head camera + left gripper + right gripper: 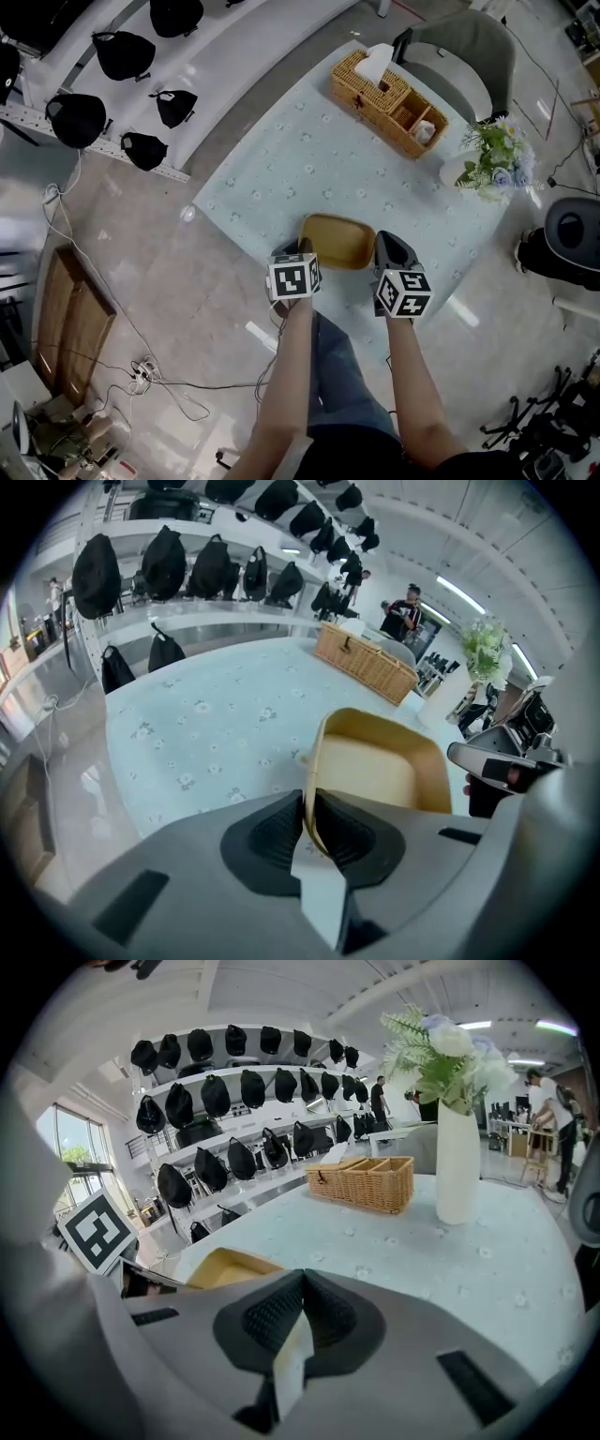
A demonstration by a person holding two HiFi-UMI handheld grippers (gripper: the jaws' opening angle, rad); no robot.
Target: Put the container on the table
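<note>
The left gripper point(309, 819) has its fingers clamped on the tan container point(380, 771) at its side rim. The right gripper point(298, 1305), fingers pressed together and empty, hangs just right of the container, which is at the desk's point(272, 178) near edge.

Left gripper point(312, 825): jaws pinched on container's near rim.
Container point(370, 769): tan, shallow, seemingly resting on table.
Table point(206, 724): pale, flower-printed top.
</note>
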